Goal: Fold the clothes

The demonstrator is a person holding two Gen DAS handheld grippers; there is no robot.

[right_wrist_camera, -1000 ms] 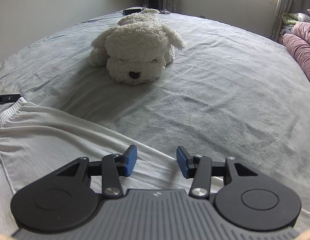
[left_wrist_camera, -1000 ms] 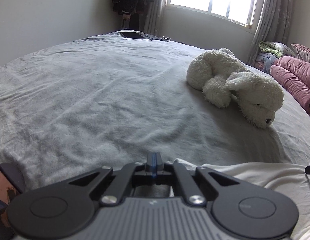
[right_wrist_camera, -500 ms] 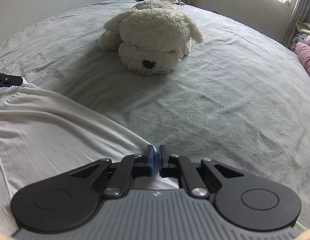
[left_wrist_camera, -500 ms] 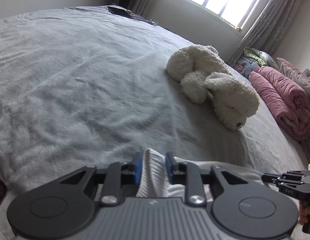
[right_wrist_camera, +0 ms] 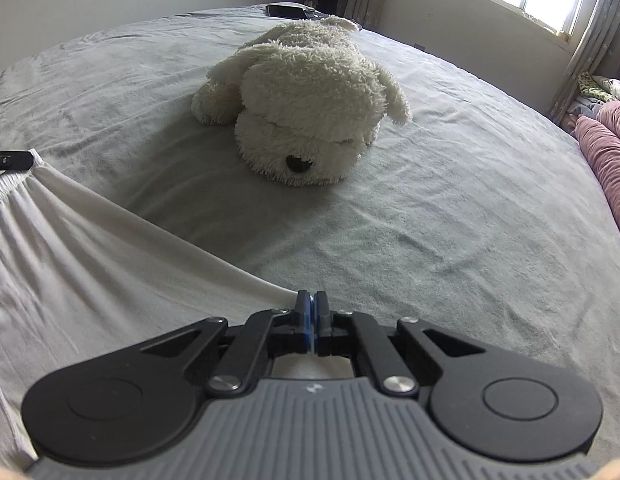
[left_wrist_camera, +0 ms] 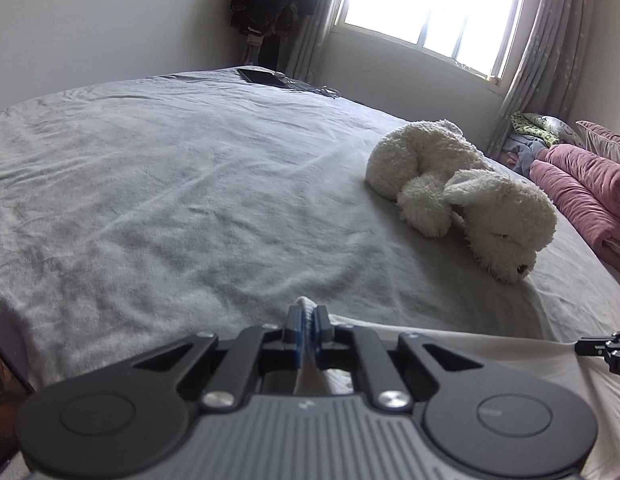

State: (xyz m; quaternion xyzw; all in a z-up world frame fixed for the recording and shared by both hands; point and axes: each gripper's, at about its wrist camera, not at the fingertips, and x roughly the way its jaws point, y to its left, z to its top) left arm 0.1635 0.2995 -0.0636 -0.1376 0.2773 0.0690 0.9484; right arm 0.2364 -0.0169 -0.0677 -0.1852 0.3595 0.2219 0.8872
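Now both claws have closed since a second ago, the left gripper and right gripper each clamped on the white garment at the bed's near edge, ready to lift for a fold.

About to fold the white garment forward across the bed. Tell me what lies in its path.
The plush dog lies on the grey bedspread just beyond the white garment, apart from it. The left gripper and the right gripper are each shut on the garment's far edge; nothing else shows ahead.
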